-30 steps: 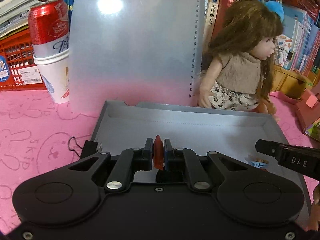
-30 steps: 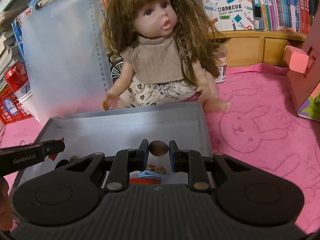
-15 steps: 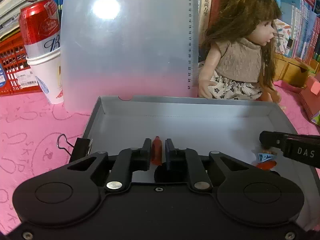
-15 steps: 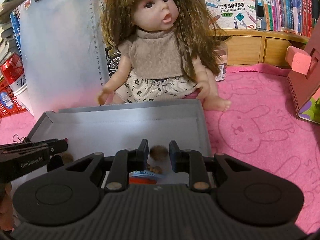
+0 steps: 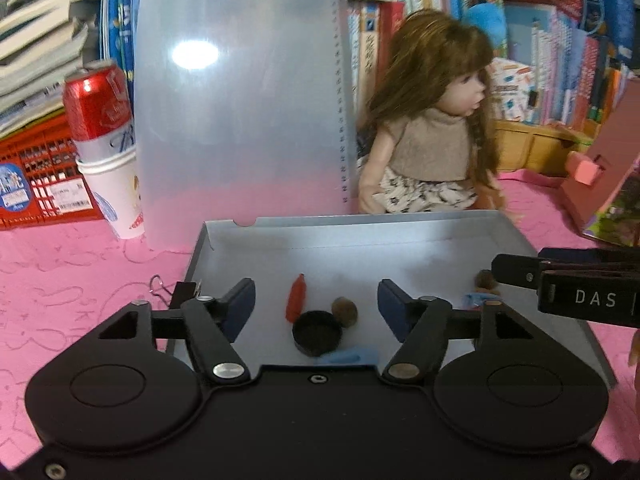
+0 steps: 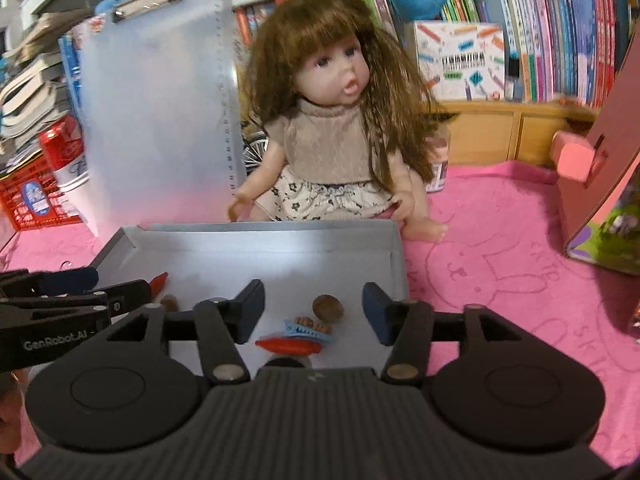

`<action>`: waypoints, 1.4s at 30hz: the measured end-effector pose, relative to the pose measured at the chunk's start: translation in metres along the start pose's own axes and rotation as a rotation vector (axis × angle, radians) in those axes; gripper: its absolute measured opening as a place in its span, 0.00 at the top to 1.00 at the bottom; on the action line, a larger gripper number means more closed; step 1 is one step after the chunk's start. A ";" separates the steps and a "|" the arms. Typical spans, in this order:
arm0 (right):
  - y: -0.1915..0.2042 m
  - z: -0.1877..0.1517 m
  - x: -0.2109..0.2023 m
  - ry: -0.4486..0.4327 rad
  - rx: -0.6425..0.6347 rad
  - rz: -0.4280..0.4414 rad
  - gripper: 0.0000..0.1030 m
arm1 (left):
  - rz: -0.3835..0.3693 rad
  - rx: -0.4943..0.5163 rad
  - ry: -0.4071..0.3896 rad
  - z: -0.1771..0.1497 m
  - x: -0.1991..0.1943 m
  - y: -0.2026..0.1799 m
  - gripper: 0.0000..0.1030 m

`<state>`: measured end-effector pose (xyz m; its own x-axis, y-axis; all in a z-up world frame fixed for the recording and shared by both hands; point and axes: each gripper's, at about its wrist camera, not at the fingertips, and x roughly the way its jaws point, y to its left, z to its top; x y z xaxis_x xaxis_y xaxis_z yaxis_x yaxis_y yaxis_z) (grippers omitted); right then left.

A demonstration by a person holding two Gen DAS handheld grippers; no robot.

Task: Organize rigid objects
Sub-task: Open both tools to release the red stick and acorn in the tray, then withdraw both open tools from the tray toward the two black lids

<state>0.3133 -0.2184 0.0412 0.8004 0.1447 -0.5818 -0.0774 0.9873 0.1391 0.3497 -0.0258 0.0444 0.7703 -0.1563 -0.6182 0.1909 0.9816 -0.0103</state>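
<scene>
In the grey tray [image 5: 400, 232] I see a red carrot-shaped piece [image 5: 297, 297], a black cap [image 5: 317, 333] and a brown nut [image 5: 345, 311] lying close together on the floor of the tray, framed by my left hand-held gripper [image 5: 316, 304], whose jaws stand wide apart and hold nothing. My right hand-held gripper [image 6: 313, 309] is spread just as wide and empty, above a second nut [image 6: 328, 307], a blue hair clip [image 6: 308, 327] and a red piece [image 6: 288, 346]. The tray sits on the pink-covered bench [image 6: 500, 272]. Behind it sit a doll [image 6: 336, 132], a translucent clipboard [image 5: 240, 120] and a red can [image 5: 96, 104] in paper cups.
</scene>
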 end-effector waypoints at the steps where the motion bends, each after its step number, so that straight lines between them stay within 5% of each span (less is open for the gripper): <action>1: 0.001 -0.001 -0.007 -0.010 -0.012 0.004 0.26 | -0.001 0.006 -0.008 -0.002 -0.007 -0.001 0.32; 20: 0.013 -0.063 -0.131 -0.109 -0.151 0.087 0.15 | -0.088 0.058 -0.104 -0.077 -0.154 -0.020 0.24; 36: 0.020 -0.155 -0.196 -0.085 -0.366 0.131 0.14 | -0.156 0.109 -0.022 -0.177 -0.216 -0.029 0.21; 42: 0.027 -0.183 -0.204 -0.013 -0.452 0.237 0.20 | -0.213 0.161 0.008 -0.204 -0.231 -0.037 0.21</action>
<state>0.0390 -0.2089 0.0166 0.7369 0.3703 -0.5655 -0.5049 0.8578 -0.0964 0.0403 -0.0031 0.0269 0.6975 -0.3556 -0.6221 0.4431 0.8964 -0.0157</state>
